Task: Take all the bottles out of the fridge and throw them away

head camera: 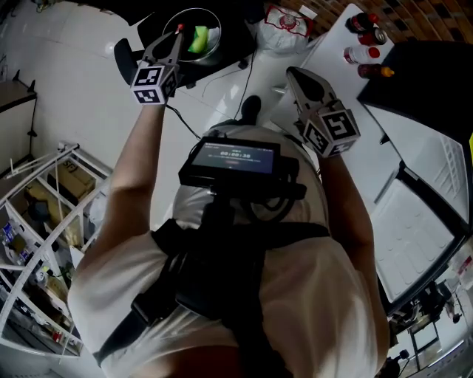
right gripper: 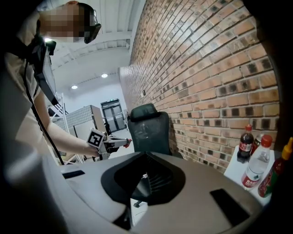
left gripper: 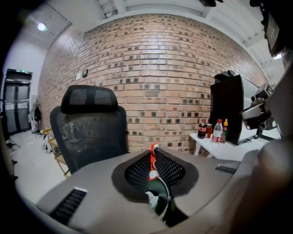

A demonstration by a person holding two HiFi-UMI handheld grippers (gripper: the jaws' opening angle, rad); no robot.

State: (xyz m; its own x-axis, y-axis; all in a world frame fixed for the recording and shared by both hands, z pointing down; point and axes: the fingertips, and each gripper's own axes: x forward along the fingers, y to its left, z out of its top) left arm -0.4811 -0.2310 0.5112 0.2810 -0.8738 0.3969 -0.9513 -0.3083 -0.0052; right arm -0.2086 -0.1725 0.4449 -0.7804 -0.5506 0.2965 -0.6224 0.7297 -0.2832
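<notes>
My left gripper [left gripper: 153, 151] is shut on a thin red-and-white item [left gripper: 152, 165]; what it is I cannot tell. In the head view this gripper [head camera: 177, 33] hangs at the rim of a round wire bin [head camera: 171, 22] with something green [head camera: 198, 37] inside. The right gripper [right gripper: 145, 175] looks shut, with nothing seen between its tips, and sits further right [head camera: 293, 74]. A cola bottle [left gripper: 202, 129], a clear bottle with a red label [left gripper: 218, 131] and a small sauce bottle [left gripper: 225, 129] stand on a white table [left gripper: 229, 151].
A dark cabinet [left gripper: 226, 109] stands on the white table beside the bottles. A black office chair [left gripper: 89, 128] is in front of the brick wall [left gripper: 155, 68]. White shelving [head camera: 37, 221] stands at the person's left, and a white ribbed panel [head camera: 414, 221] at the right.
</notes>
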